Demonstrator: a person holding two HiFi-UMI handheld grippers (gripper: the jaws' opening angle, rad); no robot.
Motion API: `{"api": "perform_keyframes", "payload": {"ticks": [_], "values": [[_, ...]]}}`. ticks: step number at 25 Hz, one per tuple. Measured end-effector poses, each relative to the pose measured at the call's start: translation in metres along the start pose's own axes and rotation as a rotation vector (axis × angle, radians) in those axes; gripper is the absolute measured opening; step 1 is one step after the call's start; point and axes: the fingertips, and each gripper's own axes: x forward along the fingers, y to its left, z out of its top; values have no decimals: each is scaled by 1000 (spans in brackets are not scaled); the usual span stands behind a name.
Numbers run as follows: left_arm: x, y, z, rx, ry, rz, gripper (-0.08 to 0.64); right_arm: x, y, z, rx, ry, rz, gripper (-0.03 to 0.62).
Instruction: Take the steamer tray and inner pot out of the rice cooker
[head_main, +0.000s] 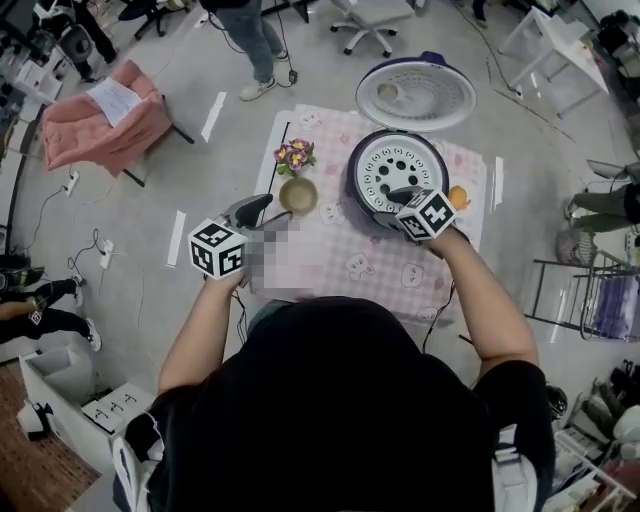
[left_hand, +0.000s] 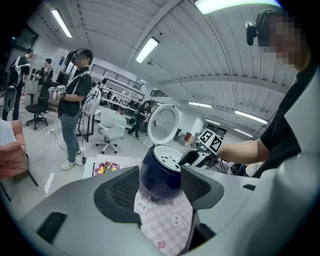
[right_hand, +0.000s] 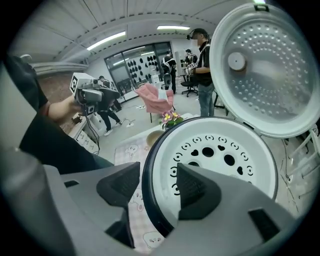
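The dark blue rice cooker (head_main: 352, 178) stands on the table with its lid (head_main: 415, 95) swung up at the back. Inside it lies the white steamer tray (head_main: 398, 168), pierced with holes; the inner pot is hidden beneath. My right gripper (head_main: 398, 194) is at the cooker's near rim. In the right gripper view (right_hand: 157, 189) its jaws stand open astride the rim (right_hand: 146, 186), one pad outside, one over the tray (right_hand: 220, 155). My left gripper (head_main: 253, 209) hovers open over the table's left part, empty; its own view (left_hand: 160, 192) looks at the cooker (left_hand: 159, 176) from a distance.
A pink checked cloth (head_main: 340, 262) covers the table. A small bowl (head_main: 298, 195) and a flower pot (head_main: 295, 155) stand left of the cooker, an orange thing (head_main: 459, 197) to its right. A pink-draped chair (head_main: 105, 122) and a rack (head_main: 590, 290) flank the table.
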Motion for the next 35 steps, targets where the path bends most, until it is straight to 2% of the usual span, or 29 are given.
{"api": "perform_keyframes", "payload": {"ticks": [5,15,20,32,33,35], "values": [[0,-2,-7,-16,-1,-7,265,19,8,-8,-36,91,47,235],[-13,10,-9,-79,-37,9,265,32,9,-16,-91,236,67,213],[-11,6,-17,-100,-38,-11,265,36,10,-20,-107,288,84,212],[-10,0,-16,-109,-29,-57,265,19,12,-14,-114,283,64,149],[-10,-1,-15,-107,-29,-60,265,17,10,-13,-114,277,54,110],[-8,-2,-15,-101,-27,-67,265,12,7,-12,-113,270,46,94]]}}
